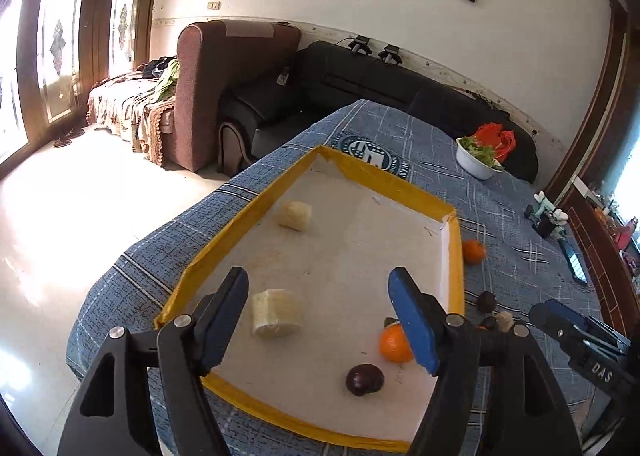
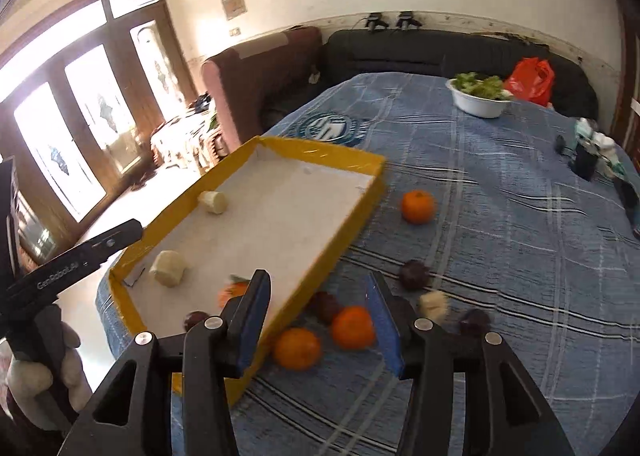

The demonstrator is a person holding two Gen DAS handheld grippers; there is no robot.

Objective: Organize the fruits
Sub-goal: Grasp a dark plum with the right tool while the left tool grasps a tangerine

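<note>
Oranges: four, one (image 2: pixel 235 291) in the tray (image 2: pixel 320 155), three (image 2: pixel 417 206) on the cloth. Plums: five (image 2: pixel 415 274). Banana pieces: three (image 2: pixel 213 201). Trays: one. Bowls: one (image 2: pixel 478 101)

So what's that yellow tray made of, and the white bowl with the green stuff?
The tray looks like cardboard or foam board: a matte white, scuffed floor, with walls wrapped in shiny yellow tape that wrinkles and glints at the corners. The bowl looks like smooth, glossy plastic or enamelled metal; its thin rolled rim fits either, and I can't tell which from here.
</note>
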